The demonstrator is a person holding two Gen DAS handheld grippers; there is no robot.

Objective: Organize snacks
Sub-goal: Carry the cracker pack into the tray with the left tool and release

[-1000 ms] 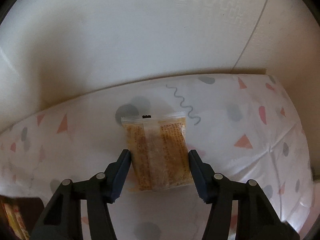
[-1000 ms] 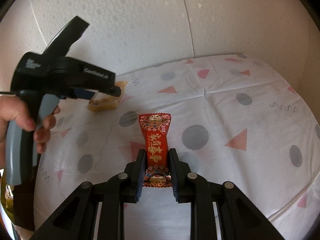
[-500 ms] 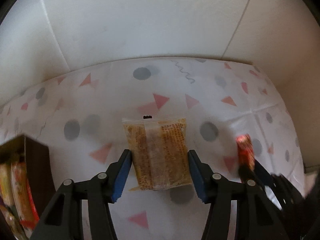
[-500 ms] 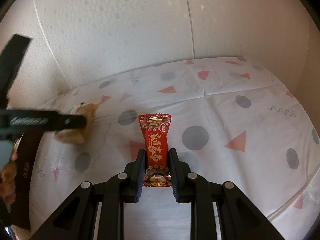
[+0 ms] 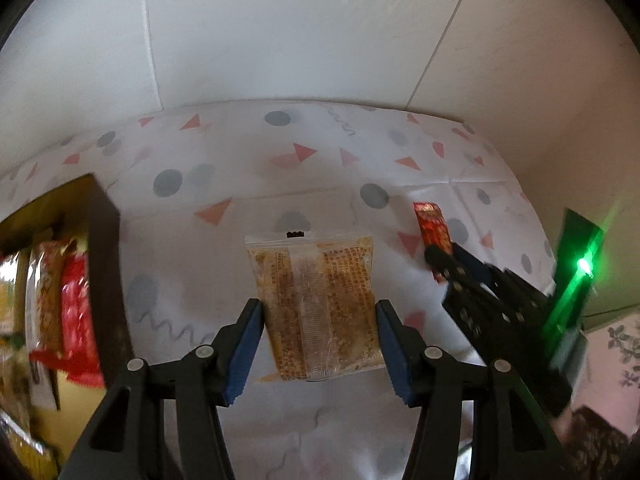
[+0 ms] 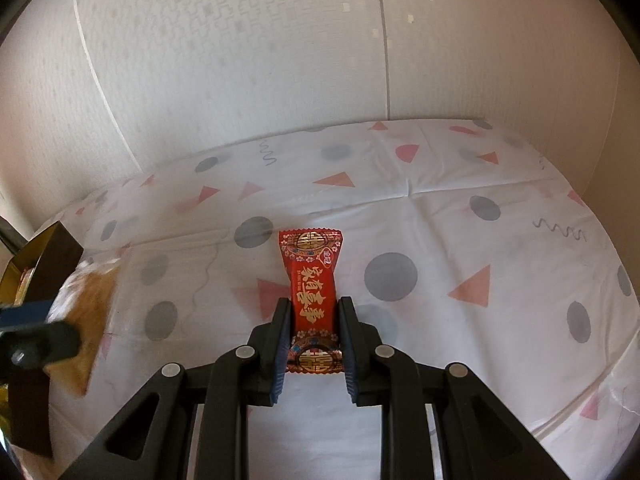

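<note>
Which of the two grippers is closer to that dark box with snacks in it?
Left. The left gripper, holding the clear snack packet, is beside the box; the right gripper is farther away.

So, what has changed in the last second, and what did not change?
The left claw, holding the clear orange snack packet, travelled from beside the back wall toward the dark snack box, which now shows at the left of its view. Nothing was grasped or released. The right claw stayed in place, shut on the red candy packet above the patterned cloth.
</note>
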